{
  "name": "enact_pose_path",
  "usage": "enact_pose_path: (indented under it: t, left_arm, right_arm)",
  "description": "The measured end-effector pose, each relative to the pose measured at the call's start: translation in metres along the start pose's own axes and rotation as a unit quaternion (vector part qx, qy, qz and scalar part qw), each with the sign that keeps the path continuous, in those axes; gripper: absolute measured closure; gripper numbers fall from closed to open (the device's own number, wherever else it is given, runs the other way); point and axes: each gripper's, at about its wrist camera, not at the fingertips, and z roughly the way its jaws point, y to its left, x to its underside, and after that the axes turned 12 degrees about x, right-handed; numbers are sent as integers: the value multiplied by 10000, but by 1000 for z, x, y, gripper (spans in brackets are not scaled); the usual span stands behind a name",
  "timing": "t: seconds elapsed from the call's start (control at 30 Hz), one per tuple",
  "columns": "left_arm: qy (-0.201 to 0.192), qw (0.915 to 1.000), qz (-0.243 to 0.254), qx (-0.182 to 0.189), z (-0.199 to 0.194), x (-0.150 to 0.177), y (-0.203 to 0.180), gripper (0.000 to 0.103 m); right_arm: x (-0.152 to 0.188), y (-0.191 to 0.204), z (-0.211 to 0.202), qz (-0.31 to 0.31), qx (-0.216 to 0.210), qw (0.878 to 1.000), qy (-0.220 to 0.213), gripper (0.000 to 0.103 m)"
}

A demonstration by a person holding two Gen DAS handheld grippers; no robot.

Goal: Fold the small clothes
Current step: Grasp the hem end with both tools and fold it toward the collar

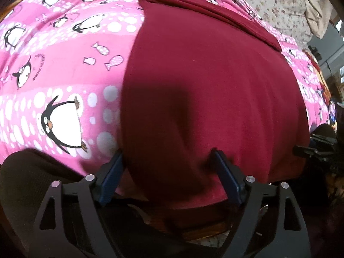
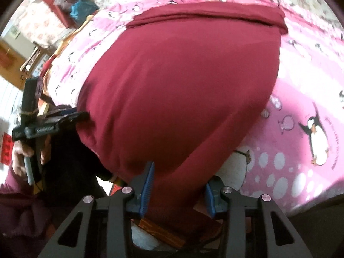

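Note:
A dark red garment (image 1: pixel 204 90) lies spread on a pink penguin-print blanket (image 1: pixel 53 68), with a folded band along its far edge. My left gripper (image 1: pixel 169 167) is open, its blue pads either side of the garment's near edge, which bulges up between them. In the right wrist view the same garment (image 2: pixel 182 81) fills the middle. My right gripper (image 2: pixel 180 185) is also open, astride the near edge of the cloth. The left gripper (image 2: pixel 71 116) shows at the garment's left corner in the right wrist view; the right gripper shows at the far right edge of the left wrist view.
The pink blanket (image 2: pixel 301 111) covers a bed with a floral sheet (image 1: pixel 268 2) beyond it. A blue bag (image 2: pixel 79 8) and cluttered furniture stand at the far left in the right wrist view. A person's hand (image 2: pixel 23 152) holds the left gripper's handle.

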Motion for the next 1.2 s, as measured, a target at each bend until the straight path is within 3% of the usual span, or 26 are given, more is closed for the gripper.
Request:
enact_pose_path:
  t: [0.1,0.17,0.2,0.23,0.27,0.47,0.63,0.8,0.9,1.07,1.2]
  left_arm:
    - [58,9997,200,-160,3,0,-6,22]
    - [-1,9995,184,-261,0,-1,-6,47]
    - [-30,9997,134,-224,-2,-2,-5,55]
    - [-62,9999,74,-127,-6,-2,-3,76]
    - [-107,9999,14,8,-11,-4,-1,94]
    - [-629,9970,49,454,-45,-29,-7,94]
    - [-1046,9921,53,693,-65,-78,-9,94]
    - [-1487,9868,35,639,-62,-145,-11,94]
    - [-1664,9839,-3,657,-52,-189,-14,94]
    - [-1809,9809,-282,658,-25,-239,-2,94]
    - [-1690,9821,-513,648,6,-266,12,94]
  right_arm:
    - [-2,-1,4,118,-184,9998,7,55]
    - [-2,0,3,98,-220,9997,-55,55]
    - [-1,0,2,108,-219,9997,-97,61]
    - [-1,0,-1,106,-221,9995,-175,67]
    - [-2,-2,-4,98,-226,9994,-254,79]
    - [-21,-16,-26,459,-1016,9919,-602,85]
    - [-54,-33,-51,861,-1407,9793,-1175,89]
    - [-96,-56,-67,1402,-1279,9649,-1815,90]
    - [-121,-74,-71,1493,-906,9653,-1941,90]
    - [-175,-112,-52,1952,-770,9601,-1847,90]
    - [-211,-138,-27,2195,-631,9586,-1702,90]
